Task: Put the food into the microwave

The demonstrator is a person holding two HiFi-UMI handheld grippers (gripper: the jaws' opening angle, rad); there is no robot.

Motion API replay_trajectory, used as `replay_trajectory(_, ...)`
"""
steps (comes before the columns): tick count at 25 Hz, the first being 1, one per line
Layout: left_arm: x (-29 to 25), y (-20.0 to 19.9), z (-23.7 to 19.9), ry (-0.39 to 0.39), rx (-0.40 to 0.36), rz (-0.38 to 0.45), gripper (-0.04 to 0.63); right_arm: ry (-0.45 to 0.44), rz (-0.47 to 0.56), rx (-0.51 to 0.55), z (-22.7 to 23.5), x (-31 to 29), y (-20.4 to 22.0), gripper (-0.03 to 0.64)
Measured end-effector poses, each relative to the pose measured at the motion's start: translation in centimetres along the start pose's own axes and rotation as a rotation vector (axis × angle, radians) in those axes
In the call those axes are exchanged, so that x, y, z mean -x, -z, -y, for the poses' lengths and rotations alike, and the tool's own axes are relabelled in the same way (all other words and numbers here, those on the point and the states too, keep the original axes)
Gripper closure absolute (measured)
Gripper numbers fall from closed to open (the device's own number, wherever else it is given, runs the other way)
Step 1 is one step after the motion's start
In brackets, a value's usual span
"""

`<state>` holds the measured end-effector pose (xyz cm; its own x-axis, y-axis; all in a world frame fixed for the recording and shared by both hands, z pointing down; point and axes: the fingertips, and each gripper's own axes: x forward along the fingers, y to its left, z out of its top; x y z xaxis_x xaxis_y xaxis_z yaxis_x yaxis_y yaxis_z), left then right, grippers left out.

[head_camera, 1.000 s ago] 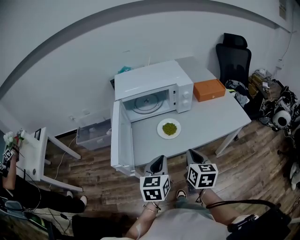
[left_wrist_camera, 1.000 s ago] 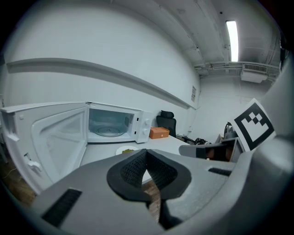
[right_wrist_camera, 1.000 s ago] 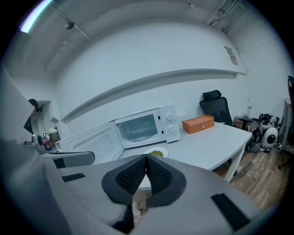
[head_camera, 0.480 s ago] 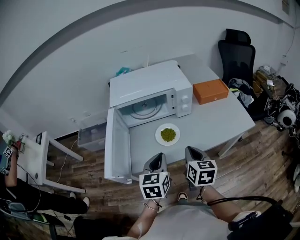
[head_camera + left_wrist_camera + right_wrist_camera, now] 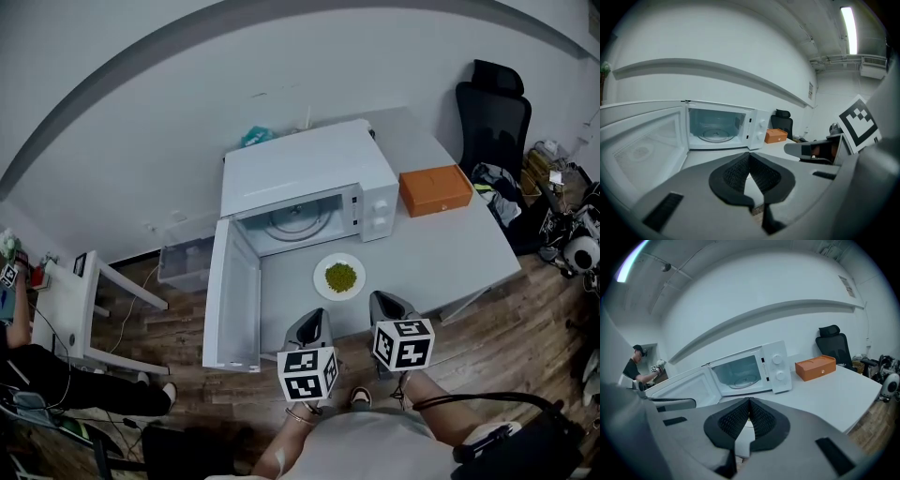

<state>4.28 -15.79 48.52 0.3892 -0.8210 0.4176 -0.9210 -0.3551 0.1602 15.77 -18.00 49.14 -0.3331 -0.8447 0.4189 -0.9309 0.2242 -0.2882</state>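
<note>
Nearest us, the left gripper and the right gripper are held side by side over the near edge of the table. In each gripper view we see the jaws pressed together, with nothing clamped between them.

Just ahead of the grippers, roughly between their two lines of sight, a white plate rests on the table. It carries a small heap of green food. We note that the plate is apart from both grippers and lies in front of the microwave, not inside it.

Farther ahead, the microwave stands with its door swung fully open, out to the left of the left gripper. Its glass turntable shows inside the cavity.

Ahead and to the right of the right gripper, an orange box sits on the table just beside the microwave's control side.

Farthest off to the right stands a black office chair. Far to the left we see a person.
</note>
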Motion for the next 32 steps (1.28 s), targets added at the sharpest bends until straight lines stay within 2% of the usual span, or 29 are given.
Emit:
replay_trajectory(8,-1.3,1.4,-1.4,0.017,0.037,-0.050,0.592,0.022,-0.040,-0.004,-0.1,-2.3,0.6,0.600)
replay_trajectory(18,-3.8,0.9,-3.6,0.013,0.072,-0.060,0.592,0.042,-0.028,0.019,-0.7,-4.3,-0.5,0.600)
replay_trajectory(32,-8.2,3.1,-5.4,-0.008,0.095,-0.134,0.592,0.077,-0.070,-0.006,1.5,-8.0,2.5,0.597)
